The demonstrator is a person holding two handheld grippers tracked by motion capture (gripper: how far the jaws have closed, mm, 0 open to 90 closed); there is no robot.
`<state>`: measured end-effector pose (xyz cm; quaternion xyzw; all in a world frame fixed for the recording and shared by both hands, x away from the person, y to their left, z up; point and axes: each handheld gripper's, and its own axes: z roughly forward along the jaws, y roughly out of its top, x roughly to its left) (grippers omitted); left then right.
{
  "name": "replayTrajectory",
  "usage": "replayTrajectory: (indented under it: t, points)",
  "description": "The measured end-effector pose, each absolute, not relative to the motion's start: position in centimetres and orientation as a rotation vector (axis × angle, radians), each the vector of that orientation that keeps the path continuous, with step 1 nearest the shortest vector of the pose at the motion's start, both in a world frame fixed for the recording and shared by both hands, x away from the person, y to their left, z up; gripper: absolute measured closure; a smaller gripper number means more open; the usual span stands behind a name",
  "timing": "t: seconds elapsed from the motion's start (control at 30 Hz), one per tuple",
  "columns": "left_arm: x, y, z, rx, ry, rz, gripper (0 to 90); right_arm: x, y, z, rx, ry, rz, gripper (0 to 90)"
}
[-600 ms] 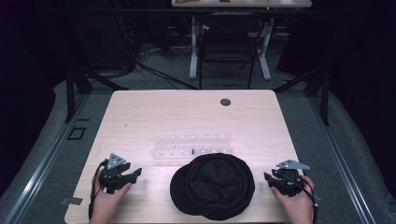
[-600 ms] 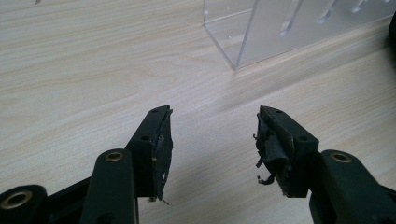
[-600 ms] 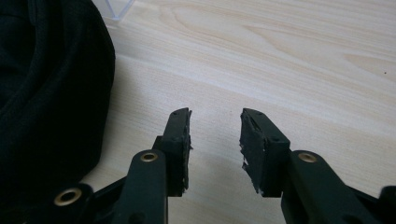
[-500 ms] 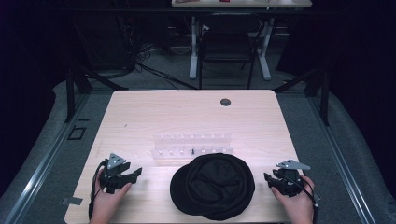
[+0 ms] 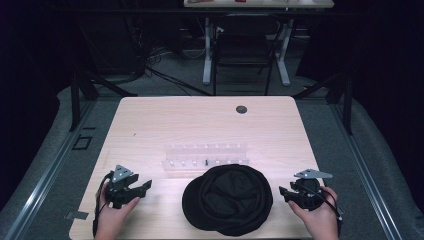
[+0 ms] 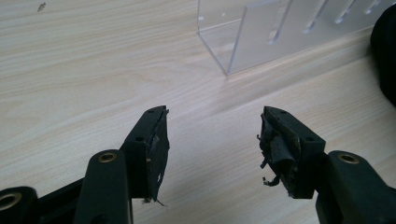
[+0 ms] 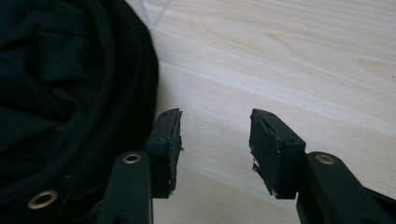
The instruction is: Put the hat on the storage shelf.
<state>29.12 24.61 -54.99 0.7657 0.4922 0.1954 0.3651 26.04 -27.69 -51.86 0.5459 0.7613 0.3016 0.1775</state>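
Note:
A black cloth cap point(image 5: 228, 199) lies at the front middle of the wooden table point(image 5: 200, 125). Just behind it stands a clear acrylic rack point(image 5: 206, 156) with a row of pegs. My left gripper point(image 5: 143, 186) rests near the front left, open, with bare wood between its jaws; the left gripper view shows the rack's corner point(image 6: 243, 42) ahead and the cap's edge point(image 6: 386, 56) at the far right. My right gripper point(image 5: 283, 193) sits at the front right, open and holding nothing. In the right gripper view the cap point(image 7: 70, 88) lies right beside the left jaw.
A small dark round spot point(image 5: 241, 109) marks the table's far side. Beyond the table stand a chair point(image 5: 242, 55) and desk legs on a dark floor. Bare wood stretches across the far half and the left of the table.

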Motion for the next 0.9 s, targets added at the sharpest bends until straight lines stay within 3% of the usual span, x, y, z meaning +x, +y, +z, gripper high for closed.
replayTrajectory:
  t: [0.2, 0.9]
  points:
    - [29.1, 24.5, -55.1, 1.976, 1.266, 0.499, 42.0, 26.3, -26.8, -50.2, 1.539, 2.217, 0.905, 61.7]
    - [29.2, 24.1, -55.3, 2.001, 1.263, 0.485, 42.3, 31.3, -25.4, -49.0, 1.761, 2.454, 0.781, 65.9]
